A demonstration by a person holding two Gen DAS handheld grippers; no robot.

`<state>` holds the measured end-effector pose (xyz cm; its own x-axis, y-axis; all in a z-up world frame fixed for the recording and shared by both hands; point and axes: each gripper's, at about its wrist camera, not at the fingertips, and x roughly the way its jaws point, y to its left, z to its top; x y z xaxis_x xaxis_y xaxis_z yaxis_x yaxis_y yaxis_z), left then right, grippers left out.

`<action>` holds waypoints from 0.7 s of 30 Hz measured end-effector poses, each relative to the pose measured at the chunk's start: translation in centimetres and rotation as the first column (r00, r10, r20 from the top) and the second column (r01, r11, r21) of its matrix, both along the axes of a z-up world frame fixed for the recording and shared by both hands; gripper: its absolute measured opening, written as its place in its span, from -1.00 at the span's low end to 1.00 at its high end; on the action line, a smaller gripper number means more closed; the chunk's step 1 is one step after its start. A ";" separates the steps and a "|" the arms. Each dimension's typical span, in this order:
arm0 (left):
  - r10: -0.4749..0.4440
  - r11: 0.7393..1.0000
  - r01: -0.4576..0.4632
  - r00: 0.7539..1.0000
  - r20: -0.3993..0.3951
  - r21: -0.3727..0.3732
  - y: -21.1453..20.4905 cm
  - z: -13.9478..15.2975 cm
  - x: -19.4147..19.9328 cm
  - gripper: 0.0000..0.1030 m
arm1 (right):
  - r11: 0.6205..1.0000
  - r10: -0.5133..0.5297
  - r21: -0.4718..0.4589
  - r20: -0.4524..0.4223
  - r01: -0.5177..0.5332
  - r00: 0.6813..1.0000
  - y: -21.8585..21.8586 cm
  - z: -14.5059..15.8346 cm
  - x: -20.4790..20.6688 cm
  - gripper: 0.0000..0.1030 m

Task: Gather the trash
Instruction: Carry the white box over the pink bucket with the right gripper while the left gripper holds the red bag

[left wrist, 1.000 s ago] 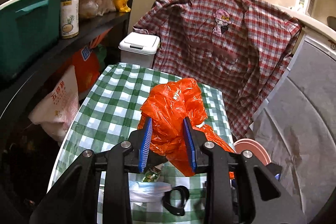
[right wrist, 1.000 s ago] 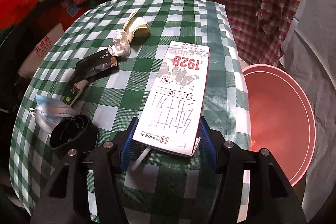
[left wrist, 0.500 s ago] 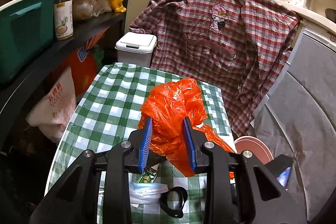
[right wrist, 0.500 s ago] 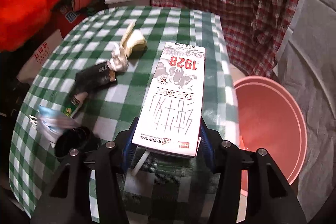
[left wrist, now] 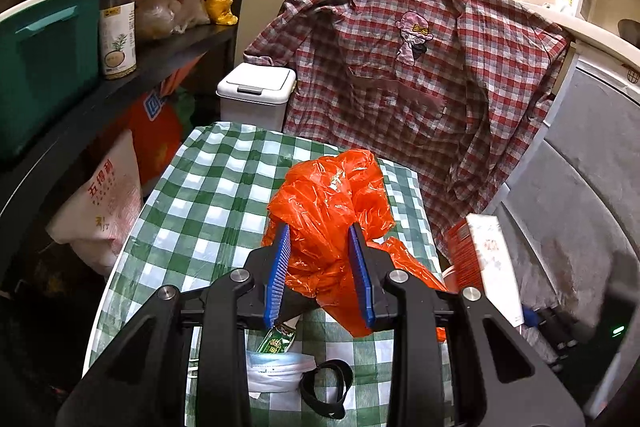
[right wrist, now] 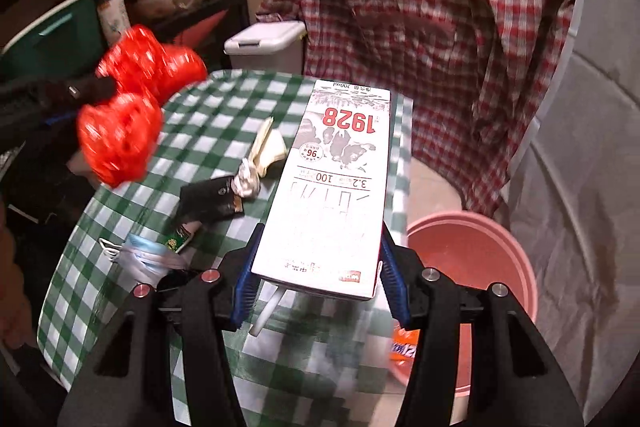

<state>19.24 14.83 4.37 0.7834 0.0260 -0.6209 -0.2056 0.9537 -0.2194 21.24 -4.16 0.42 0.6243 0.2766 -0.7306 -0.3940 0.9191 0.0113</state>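
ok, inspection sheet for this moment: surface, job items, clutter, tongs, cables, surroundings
Surface: green checked tablecloth.
Job's things: orange plastic bag and milk carton, both held above the table; pink basin beside it.
Clutter: crumpled tissue, black wrapper, face mask.
Tongs: left tongs clamp the bag; right tongs clamp the carton.
Cables: nothing seen.
Surroundings: plaid shirt, white bin, shelves.

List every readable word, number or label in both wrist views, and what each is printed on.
"1928", "200ml", "96", "3.2", "100": white milk carton in the right gripper; its large characters are blurred.
"五得利": white flour sack beside the table.
Tall jar label, green sachet, orange packet: too small or blurred to read.
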 end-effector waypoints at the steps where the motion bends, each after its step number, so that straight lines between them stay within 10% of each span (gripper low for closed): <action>1: -0.001 1.000 0.001 1.000 -0.001 0.001 -0.1 0.0 0.1 -0.42 | 1.000 0.004 -0.002 0.015 -0.004 1.000 -0.4 0.7 -0.1 0.03; 8: -0.013 1.000 0.013 1.000 -0.007 0.012 -0.8 -0.3 0.5 -0.43 | 1.000 0.008 -0.012 0.143 -0.007 0.990 -2.7 2.5 -1.2 0.03; 21: -0.041 0.998 0.042 0.999 -0.020 0.045 -2.4 -1.2 1.4 -0.43 | 0.993 -0.093 0.086 0.121 0.083 0.988 -6.8 1.3 -0.8 0.03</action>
<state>20.67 12.40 3.18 0.7724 0.0220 -0.6348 -0.1694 0.9704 -0.1724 20.40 -10.96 1.77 0.7336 0.2712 -0.6231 -0.3147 0.9483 0.0422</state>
